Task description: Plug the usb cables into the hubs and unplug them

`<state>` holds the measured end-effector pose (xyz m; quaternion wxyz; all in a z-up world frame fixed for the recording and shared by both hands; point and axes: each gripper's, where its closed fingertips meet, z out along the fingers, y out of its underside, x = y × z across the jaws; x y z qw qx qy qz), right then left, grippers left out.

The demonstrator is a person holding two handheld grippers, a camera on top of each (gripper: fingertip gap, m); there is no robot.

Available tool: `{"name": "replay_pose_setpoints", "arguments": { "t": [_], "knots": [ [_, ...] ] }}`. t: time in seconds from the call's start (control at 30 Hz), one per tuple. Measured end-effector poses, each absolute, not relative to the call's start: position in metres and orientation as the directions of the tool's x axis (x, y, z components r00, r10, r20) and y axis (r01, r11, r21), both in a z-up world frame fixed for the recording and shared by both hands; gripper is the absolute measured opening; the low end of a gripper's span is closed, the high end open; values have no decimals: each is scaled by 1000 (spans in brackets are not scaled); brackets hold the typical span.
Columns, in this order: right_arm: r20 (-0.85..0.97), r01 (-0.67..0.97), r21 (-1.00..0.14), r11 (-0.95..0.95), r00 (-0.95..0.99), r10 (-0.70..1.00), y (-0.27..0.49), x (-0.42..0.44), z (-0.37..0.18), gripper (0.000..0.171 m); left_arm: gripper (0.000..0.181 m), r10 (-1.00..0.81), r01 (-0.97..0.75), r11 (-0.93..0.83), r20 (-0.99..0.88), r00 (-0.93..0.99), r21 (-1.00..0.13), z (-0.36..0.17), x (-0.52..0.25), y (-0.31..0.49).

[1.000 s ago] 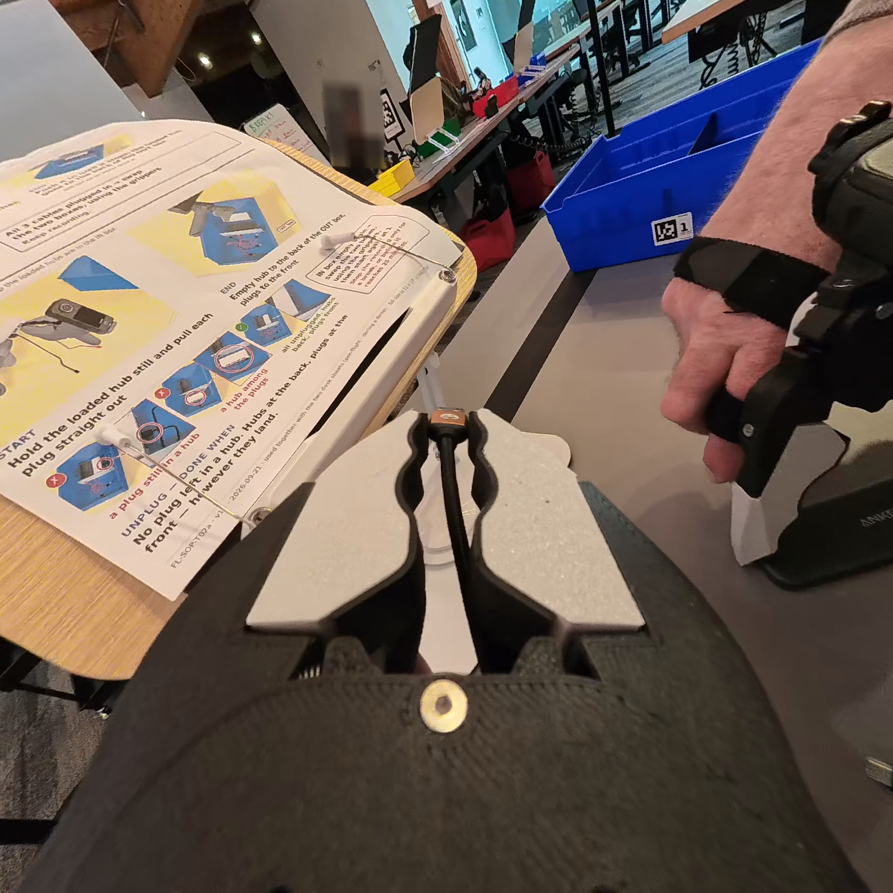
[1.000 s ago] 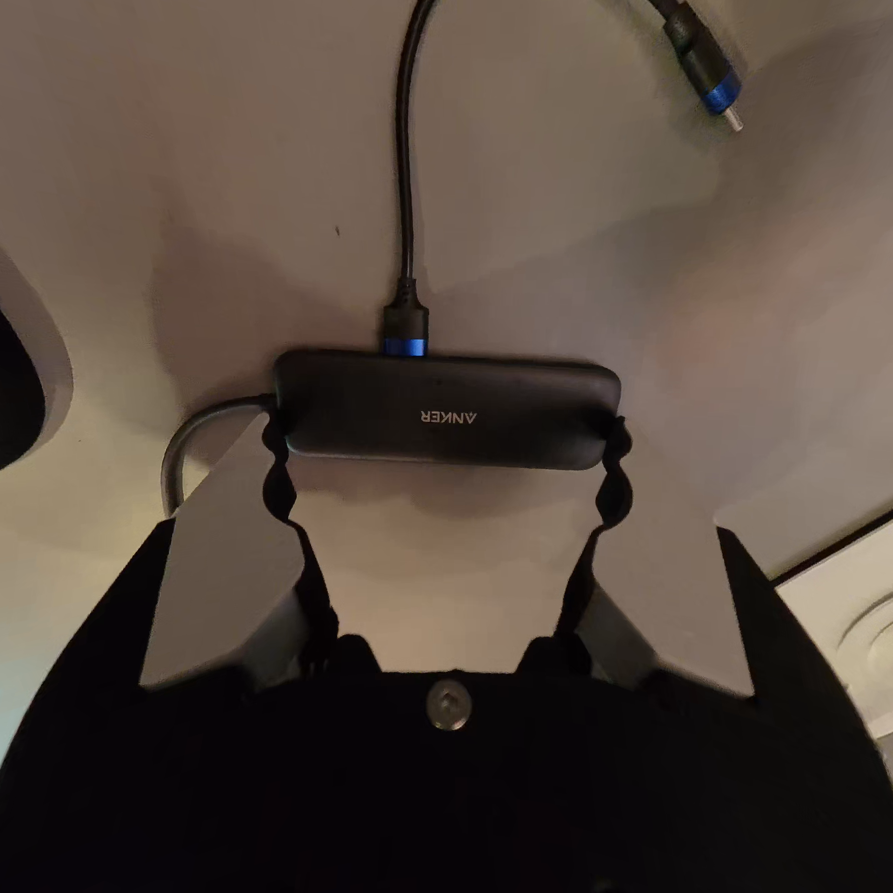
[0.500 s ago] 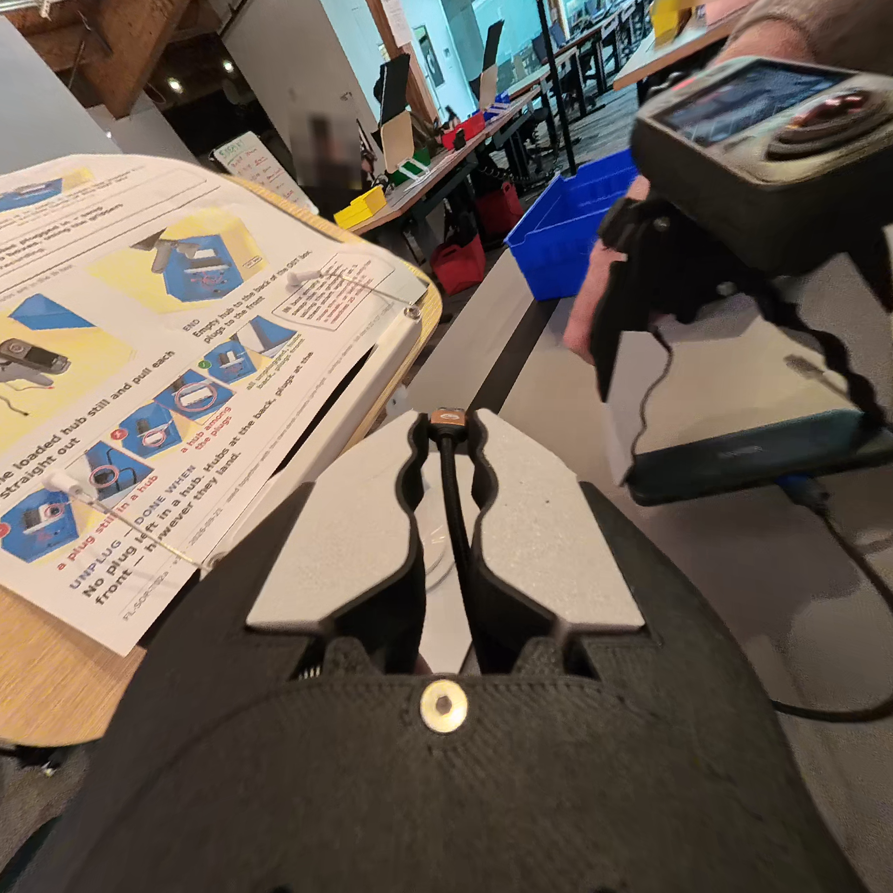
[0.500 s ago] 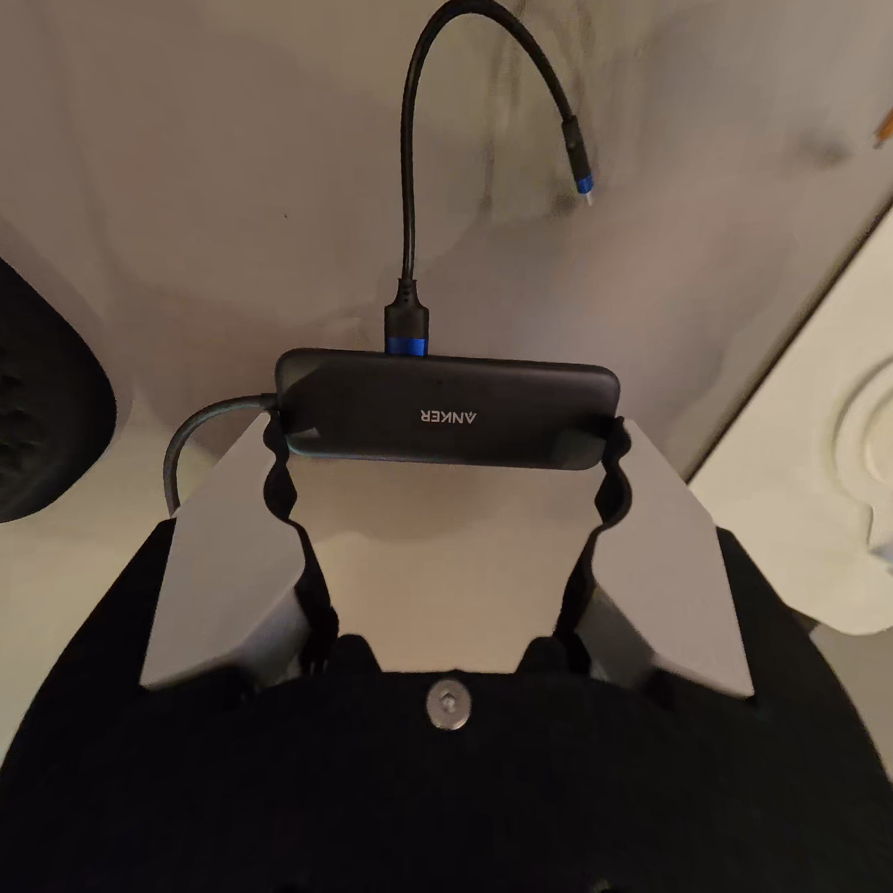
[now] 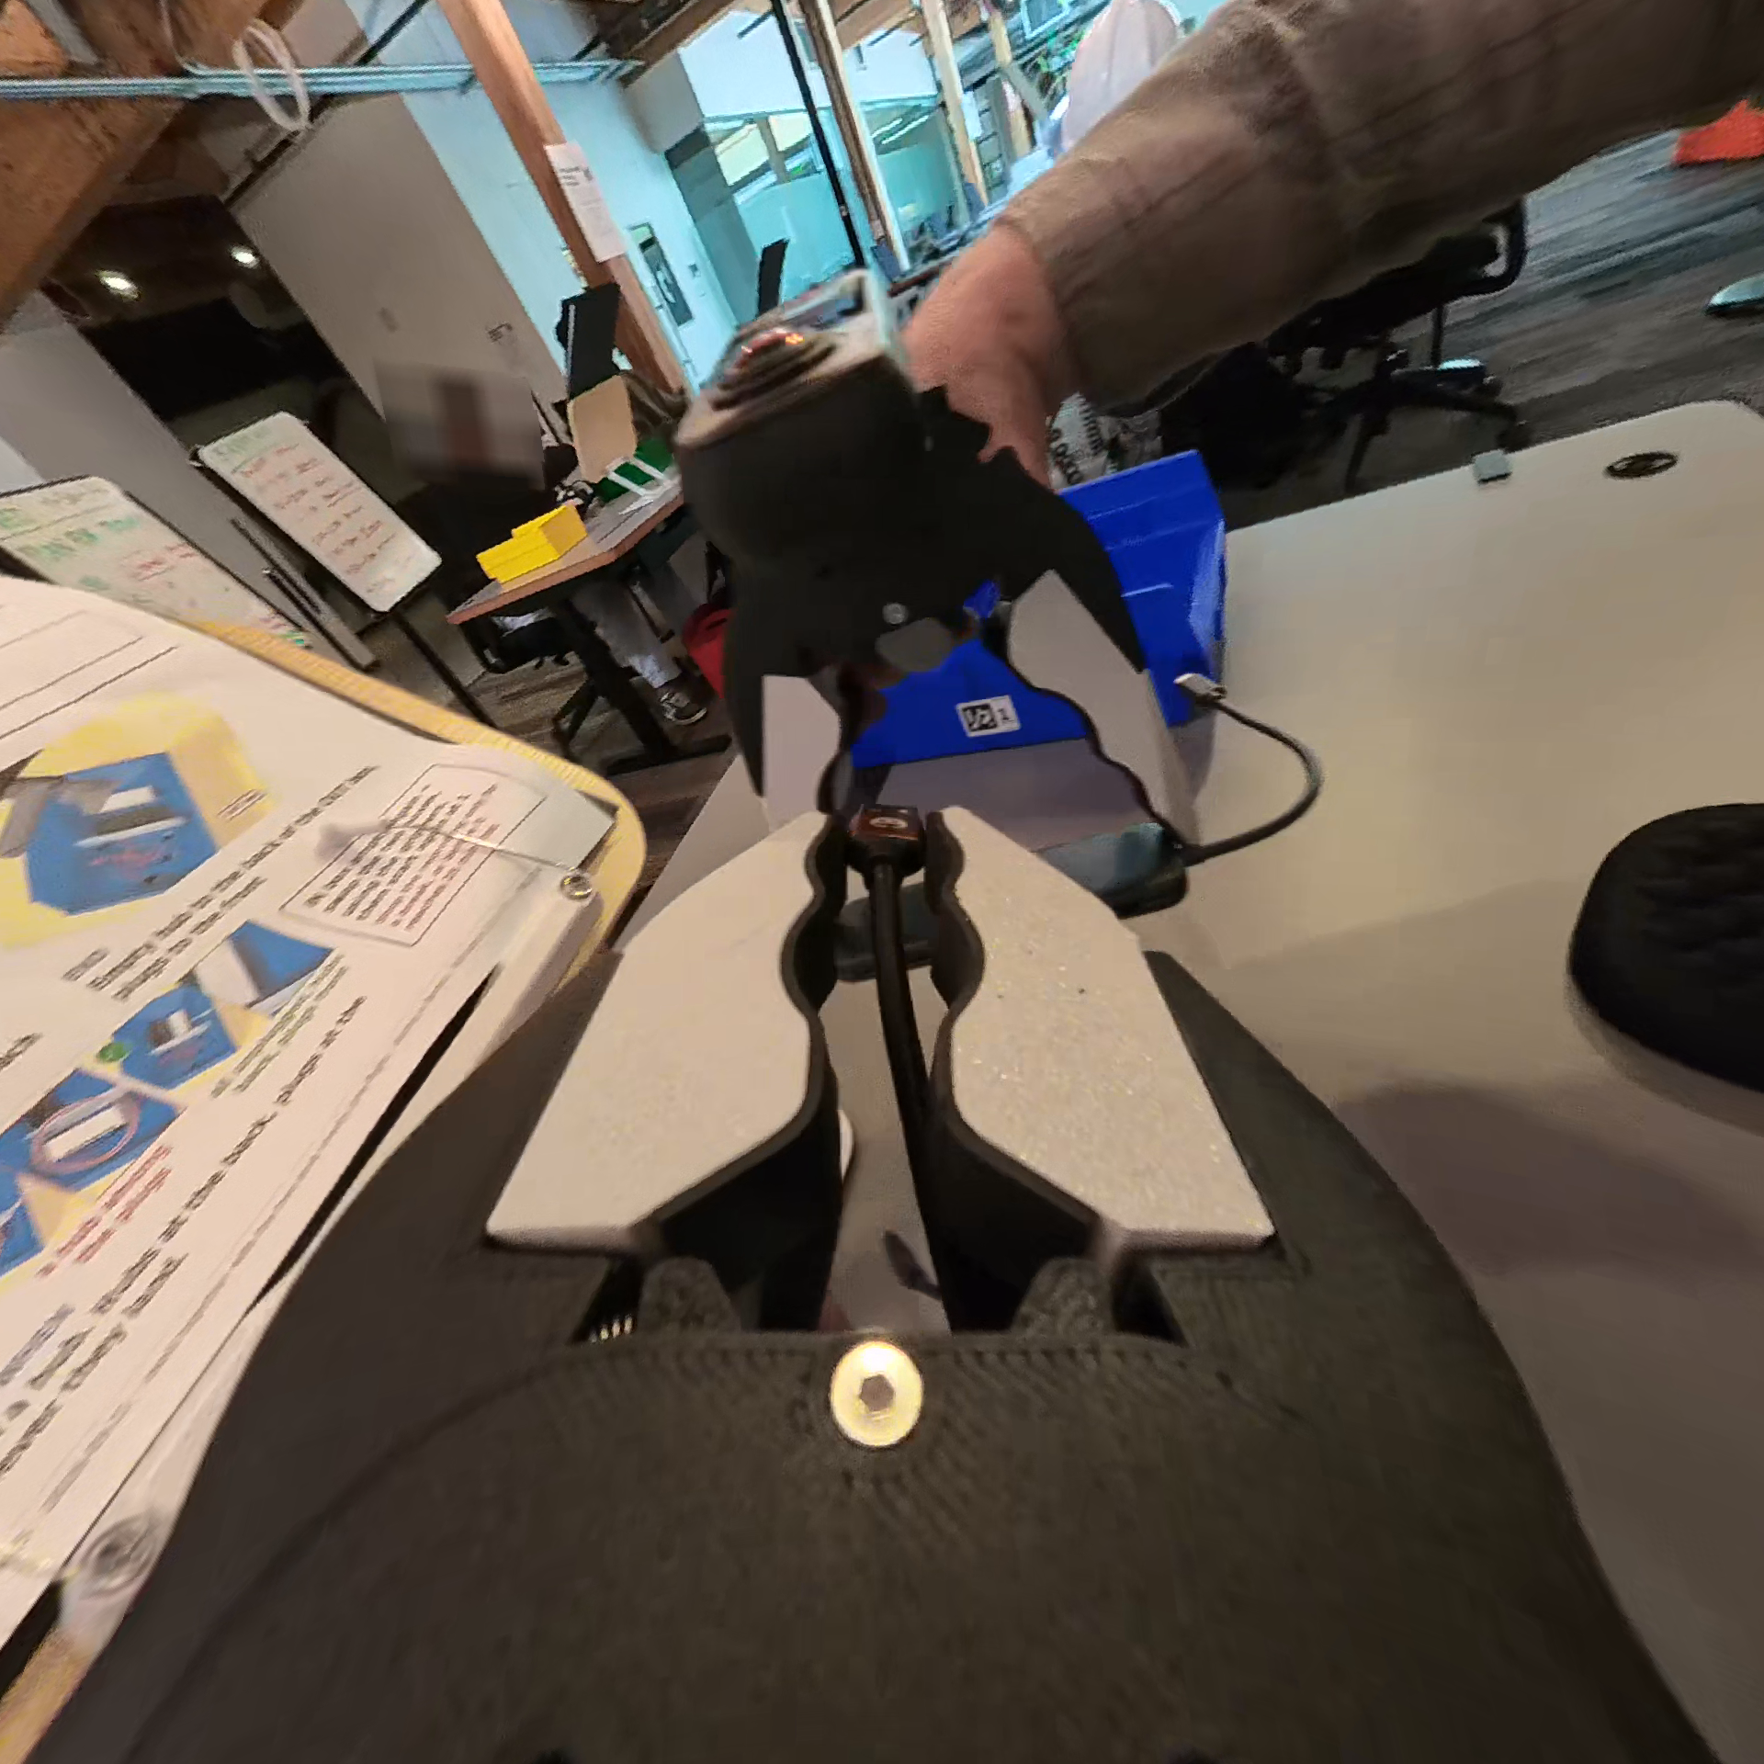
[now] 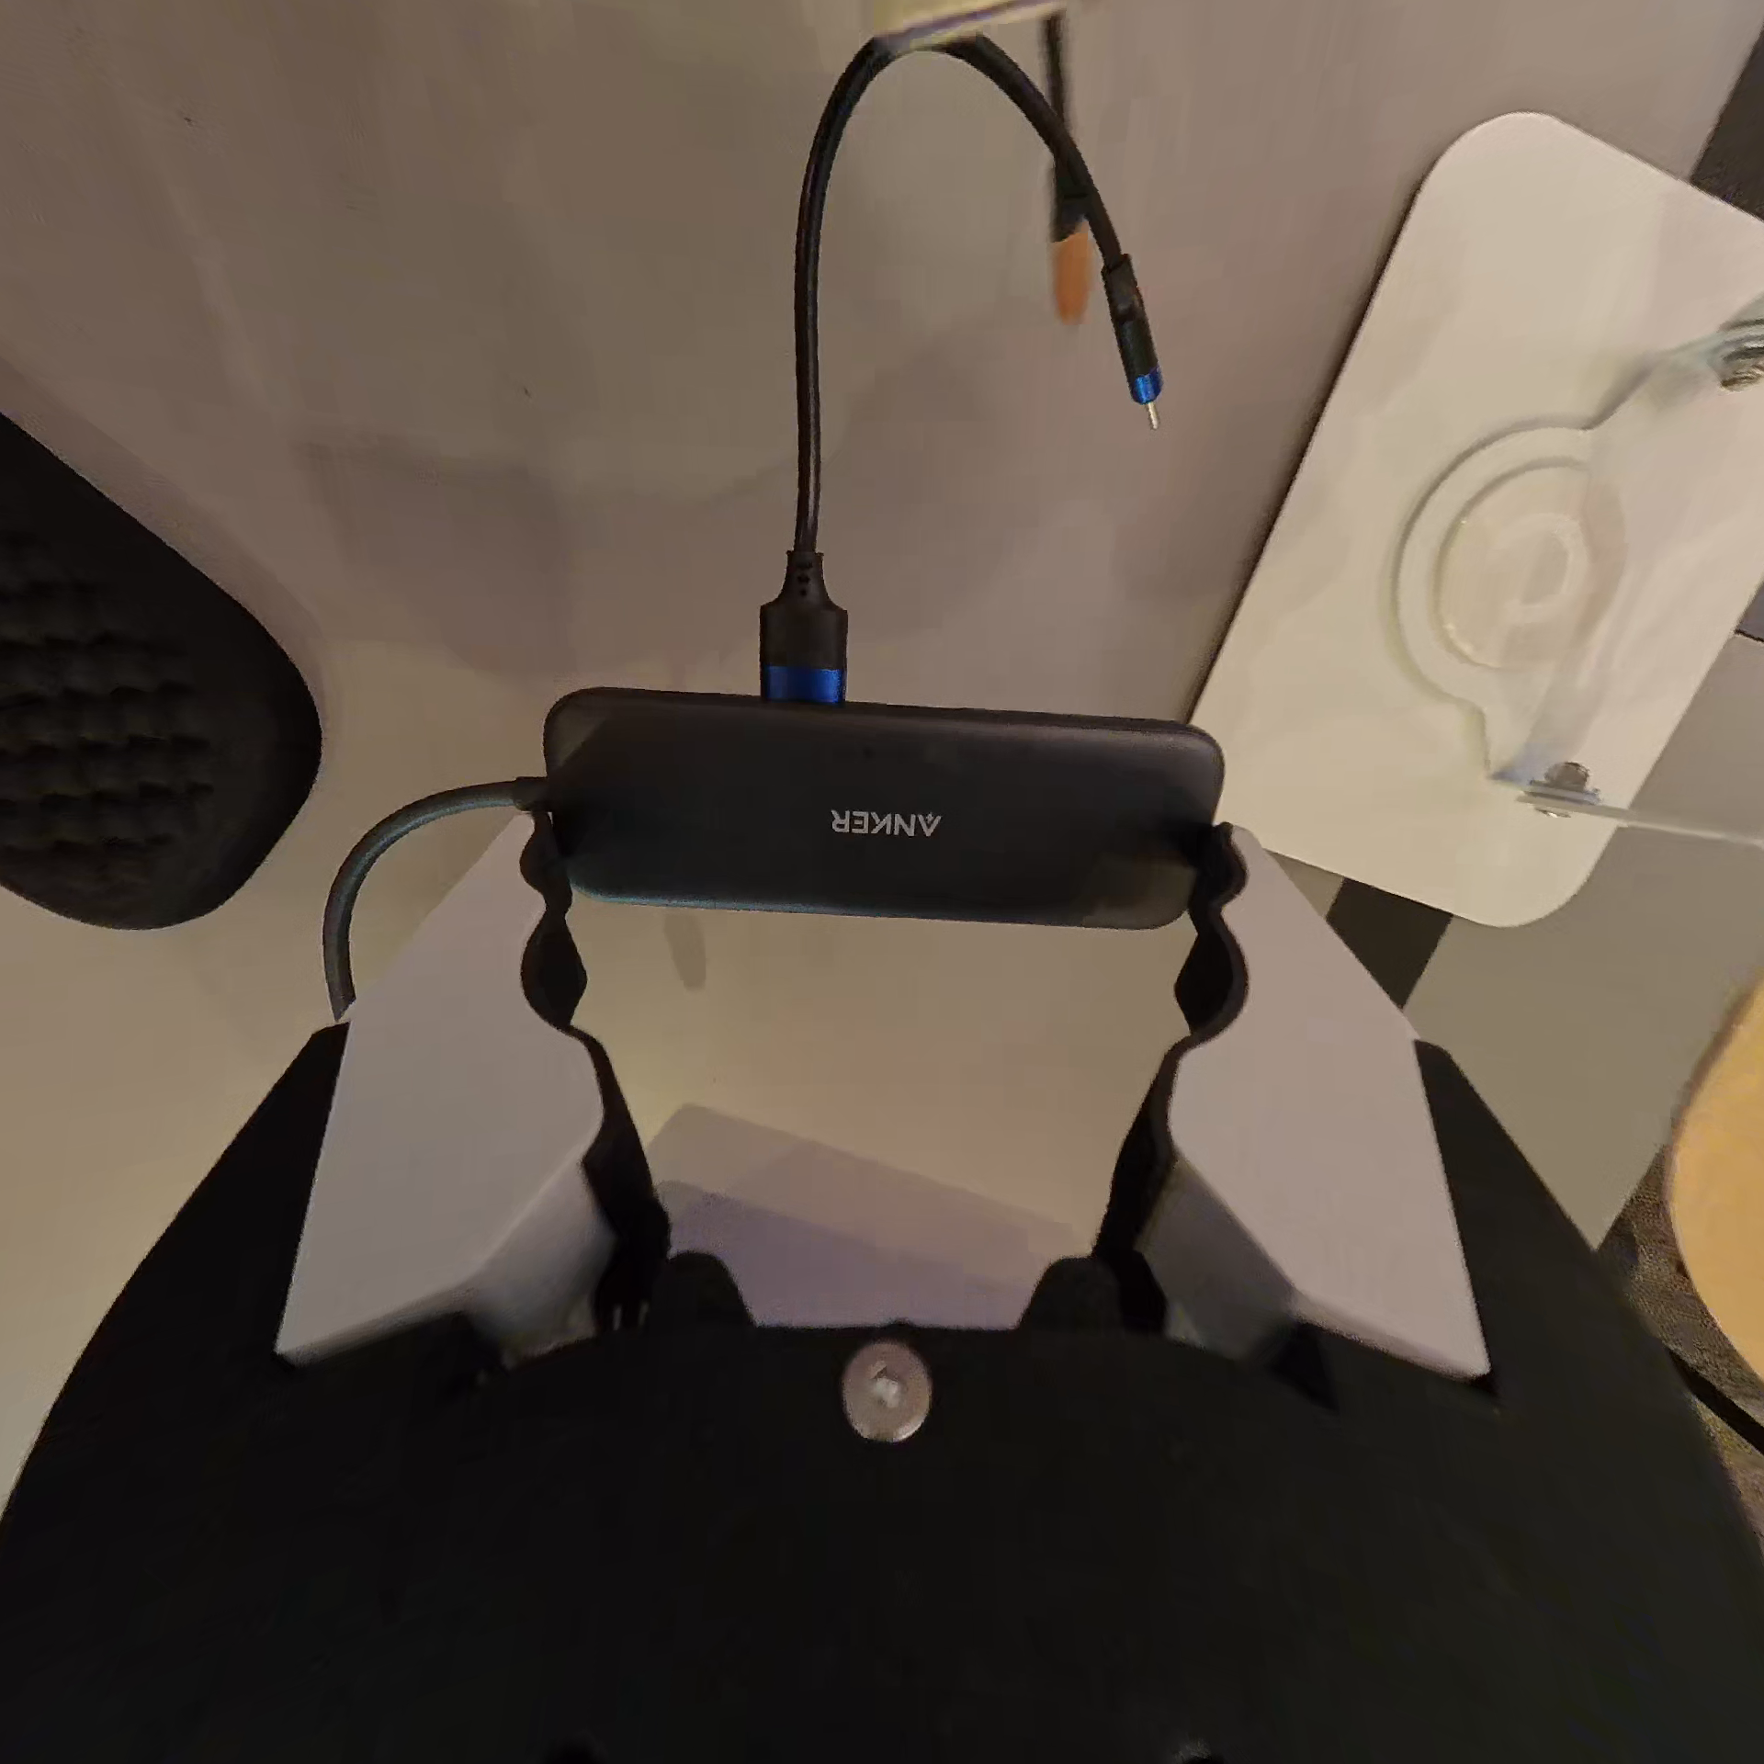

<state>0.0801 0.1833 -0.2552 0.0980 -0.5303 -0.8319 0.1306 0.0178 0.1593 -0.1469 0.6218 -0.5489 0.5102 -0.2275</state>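
Left tool (image 5: 883, 840) clamped on black cable's orange-banded plug (image 5: 886, 827), tip forward. Right tool (image 6: 883, 859) grips flat dark grey hub (image 6: 883, 811) by short ends (blue-ringed plug (image 6: 804, 659) seated). Hub just ahead of left tool, long axis crosswise; alignment with free port likely decisive.

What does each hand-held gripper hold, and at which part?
Left hand-held gripper: orange-tipped cable, just behind its plug. Right hand-held gripper: hub, by its two short ends.
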Motion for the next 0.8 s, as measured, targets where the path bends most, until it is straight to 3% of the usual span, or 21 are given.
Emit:
{"name": "replay_pose_setpoints", "arguments": {
  "t": [0.27,0.53,0.8],
  "knots": [
    [55,873,-323,365,-367,929,195,96,-229,128,16,-902,-240,257,-322,289,-936,-147,45,135],
    [73,856,-351,379,-378,923,185,97,-202,128,15,-880,-140,193,-235,413,-971,-136,11,166],
    [58,827,-374,420,-431,900,163,73,-191,127,16,-898,-153,139,-190,396,-978,-158,20,175]
  ]
}}
